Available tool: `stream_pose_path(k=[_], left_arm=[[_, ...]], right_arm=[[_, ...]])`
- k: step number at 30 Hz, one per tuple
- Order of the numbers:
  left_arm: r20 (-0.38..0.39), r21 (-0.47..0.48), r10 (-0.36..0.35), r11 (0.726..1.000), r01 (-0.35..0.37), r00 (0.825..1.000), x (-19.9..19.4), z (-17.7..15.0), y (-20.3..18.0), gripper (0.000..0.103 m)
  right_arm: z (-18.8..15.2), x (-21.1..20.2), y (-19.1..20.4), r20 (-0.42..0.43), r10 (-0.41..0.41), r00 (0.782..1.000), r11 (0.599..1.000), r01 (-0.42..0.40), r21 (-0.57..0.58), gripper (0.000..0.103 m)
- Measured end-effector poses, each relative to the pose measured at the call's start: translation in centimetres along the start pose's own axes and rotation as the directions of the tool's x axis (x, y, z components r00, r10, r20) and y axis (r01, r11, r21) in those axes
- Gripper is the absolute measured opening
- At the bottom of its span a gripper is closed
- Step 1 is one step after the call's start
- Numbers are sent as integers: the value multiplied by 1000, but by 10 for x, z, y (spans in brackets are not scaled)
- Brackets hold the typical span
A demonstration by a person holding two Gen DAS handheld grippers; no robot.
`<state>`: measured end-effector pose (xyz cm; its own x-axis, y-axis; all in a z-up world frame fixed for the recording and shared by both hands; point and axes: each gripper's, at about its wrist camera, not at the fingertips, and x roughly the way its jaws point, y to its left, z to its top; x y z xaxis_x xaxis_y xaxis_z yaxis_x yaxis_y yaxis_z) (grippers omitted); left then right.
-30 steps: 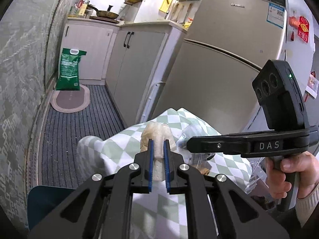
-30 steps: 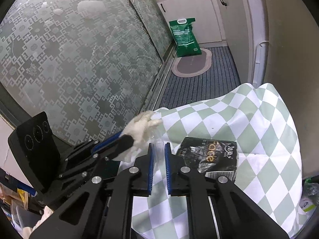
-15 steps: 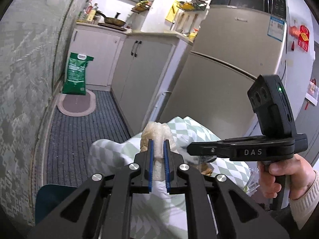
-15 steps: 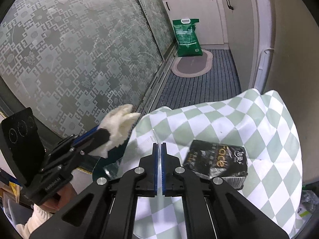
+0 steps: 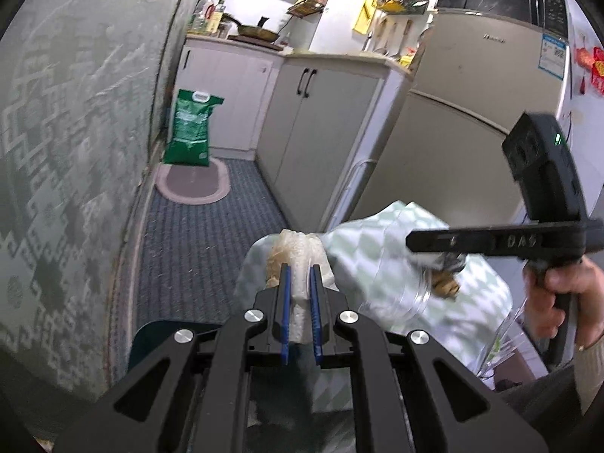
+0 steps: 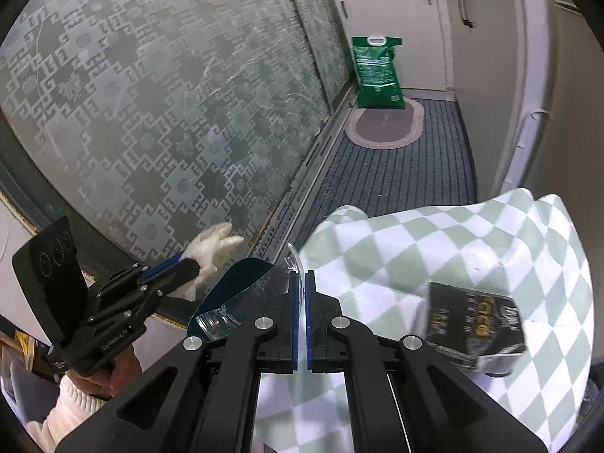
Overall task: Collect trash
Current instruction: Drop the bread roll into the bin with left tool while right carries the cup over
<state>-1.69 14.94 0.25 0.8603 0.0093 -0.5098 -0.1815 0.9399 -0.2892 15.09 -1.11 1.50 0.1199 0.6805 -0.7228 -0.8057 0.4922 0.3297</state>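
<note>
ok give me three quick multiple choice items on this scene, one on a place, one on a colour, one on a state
1. Where does the green sack stand?
A. on the counter
B. on the floor by the oval mat
C. on the checked cloth

2. What colour are the left gripper's pads?
A. blue
B. red
C. yellow

3. How is the right gripper?
A. wide open, nothing in it
B. shut on clear plastic packaging
C. shut on the black packet

B: the sack rests at the mat's far edge.
A: blue strips flank the crumpled tissue.
B: the clear plastic runs between its closed pads.
</note>
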Motion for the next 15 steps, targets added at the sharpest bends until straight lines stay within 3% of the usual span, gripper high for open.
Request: stream_pose_path(k=[8,15], left_arm=[[-62,3,68,998,-67,996,-12,-31,16,12],[-88,-20,131,991,-133,987,-24,-49,36,21]], right_arm=[[-2,18,34,-35,31,999,997,-33,-65,2],[-4,43,57,-78,26,997,993,-34,-110,2]])
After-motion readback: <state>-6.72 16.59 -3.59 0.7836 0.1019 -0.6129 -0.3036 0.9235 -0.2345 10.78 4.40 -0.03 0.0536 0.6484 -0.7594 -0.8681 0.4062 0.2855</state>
